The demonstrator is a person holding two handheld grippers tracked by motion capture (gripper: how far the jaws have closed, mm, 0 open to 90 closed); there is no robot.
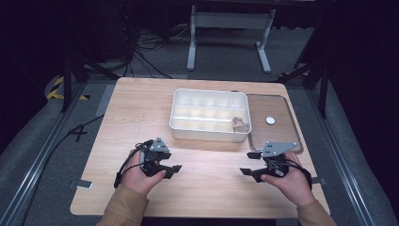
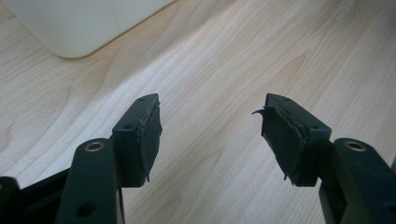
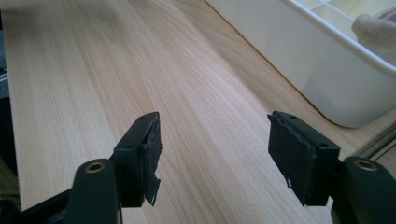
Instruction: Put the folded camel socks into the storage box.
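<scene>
The box point(image 1: 210, 116), a white tray split into small compartments, sits on the tabletop point(image 1: 141, 113) near the far edge, a little right of the middle. In its near right corner compartment lies a pale crumpled lump point(image 1: 240, 124); the right gripper view shows it point(image 3: 376, 27) over the box wall point(image 3: 308, 60), but what it is made of cannot be told. The other compartments look bare.

Touching the box on the right, a clear lid point(image 1: 273, 123) lies flat along the right edge of the tabletop, with a small white disc point(image 1: 270, 120) on it.

The left gripper point(image 1: 171, 170) rests low over the near left part of the tabletop, apart from the box. Its jaws stand wide open with only bare wood between them point(image 2: 210, 135); the pads are frayed at the edges. A rounded corner of the box point(image 2: 79, 23) shows beyond them.

The right gripper point(image 1: 251, 164) is near the near right corner of the tabletop, just before the lid's near end. Its jaws are also spread wide and hold nothing point(image 3: 215, 149).

Nothing lies between either gripper and the box. No writing or brand can be read anywhere. Beyond the tabletop, cables point(image 1: 150, 56) run over grey floor by a white frame point(image 1: 230, 28).
</scene>
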